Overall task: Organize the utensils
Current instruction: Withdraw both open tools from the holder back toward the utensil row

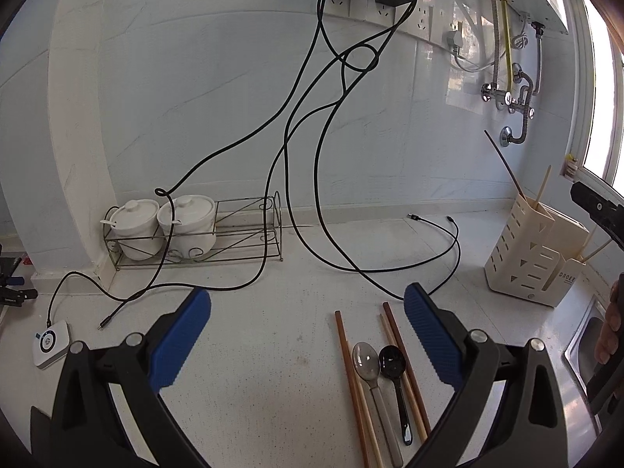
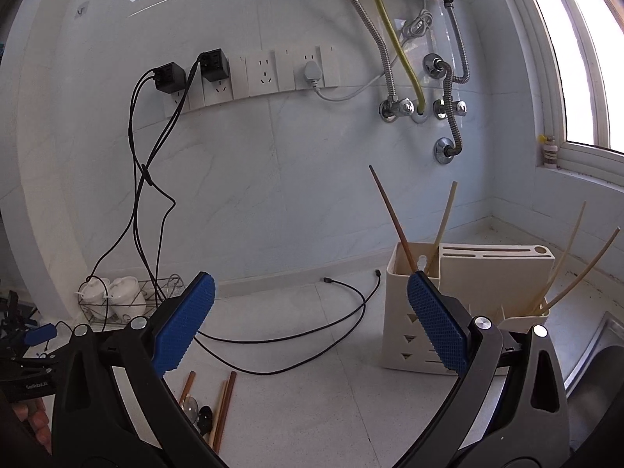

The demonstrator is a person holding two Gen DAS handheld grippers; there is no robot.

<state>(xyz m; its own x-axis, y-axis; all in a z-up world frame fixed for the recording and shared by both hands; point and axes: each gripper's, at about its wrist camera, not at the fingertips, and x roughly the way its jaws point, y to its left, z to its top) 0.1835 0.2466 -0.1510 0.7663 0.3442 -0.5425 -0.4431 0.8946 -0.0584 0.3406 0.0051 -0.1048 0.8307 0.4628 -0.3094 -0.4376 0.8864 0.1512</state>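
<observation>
While spoons (image 1: 377,366) lie flat, both hand-held grippers agape

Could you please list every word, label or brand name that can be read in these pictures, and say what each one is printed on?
"DROEE": printed vertically on the low front compartment of the cream utensil holder.
Small white lettering on the black clamp at the left edge of the right wrist view: too small and blurred to read.
White puck device: only a round ring symbol, no words.
Nothing else is legible.
</observation>
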